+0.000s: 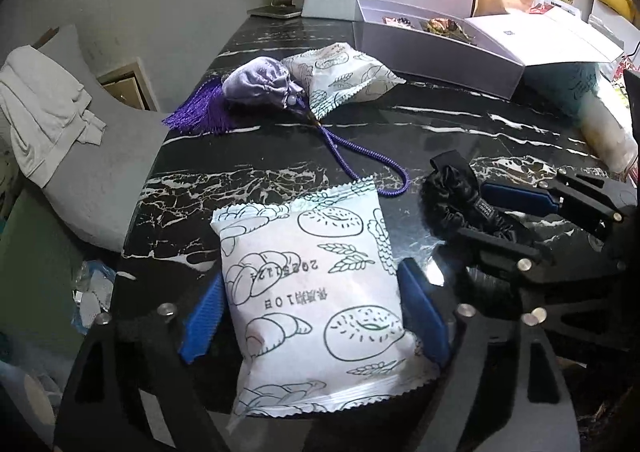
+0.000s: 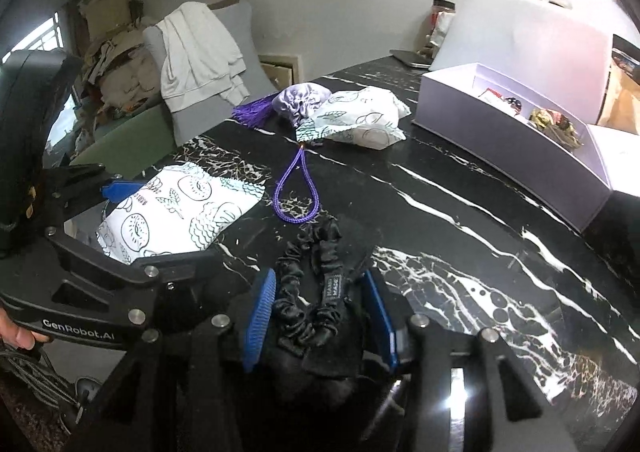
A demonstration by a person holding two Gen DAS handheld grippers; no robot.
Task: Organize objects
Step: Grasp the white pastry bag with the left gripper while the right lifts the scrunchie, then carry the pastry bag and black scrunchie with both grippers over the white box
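Marble table point(image 1: 460, 119), black with white veining, glossy. Left gripper point(image 1: 316, 312): ribbed blue pads flank a puffy white snack packet point(image 1: 312, 292) with crimped edges and bread line-drawings; whether the pads press it cannot be told. Right gripper point(image 2: 320, 316): jaws parted, a black ruffled satin scrunchie point(image 2: 316, 292) lying between them, apparently unpressed. Ahead of both jaws: lilac satin pouch point(image 1: 258, 81) with purple tassel and braided cord loop, a second packet point(image 1: 344, 79) touching it, and an open white box point(image 1: 436, 47). Only the right wrist view shows fingers point(image 2: 18, 336) on the left handle.
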